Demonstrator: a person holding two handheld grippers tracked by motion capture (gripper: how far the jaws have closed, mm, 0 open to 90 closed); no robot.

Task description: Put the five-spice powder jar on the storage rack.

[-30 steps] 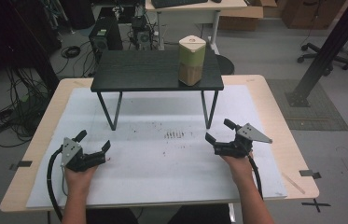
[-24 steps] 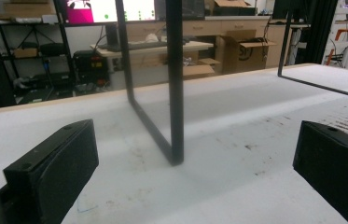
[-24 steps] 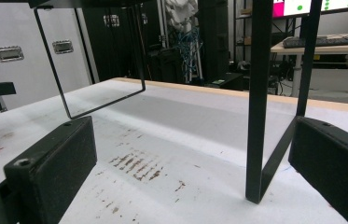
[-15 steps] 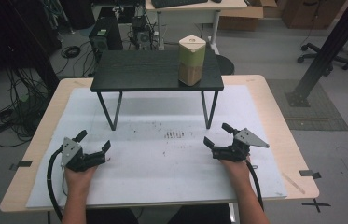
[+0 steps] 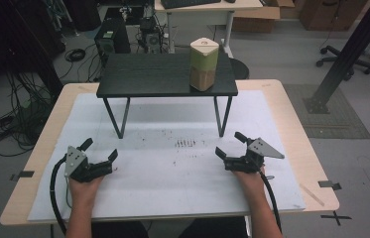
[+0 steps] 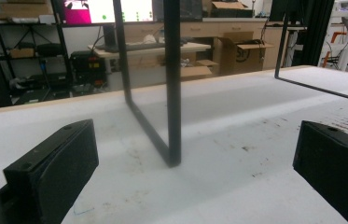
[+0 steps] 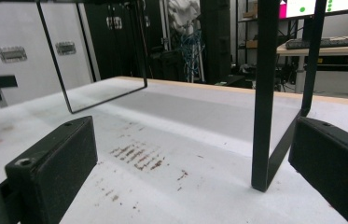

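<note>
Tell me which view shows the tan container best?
The high view: the tan container stands whole on the small black table, near its right end. Both gripper views look low under that table at its legs, so its top lies above them.

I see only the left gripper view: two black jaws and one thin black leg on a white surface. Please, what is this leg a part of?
Observer: It belongs to a small black table standing on the white mat, seen in the high view.
Operator: Is something on top of it?
Observer: Yes, a tan container with a pale lid stands upright near its right end.
Operator: Where is the other hand-held gripper?
Observer: The right hand-held gripper is low over the mat at the right, jaws open and holding nothing, facing the table's right leg.
</note>
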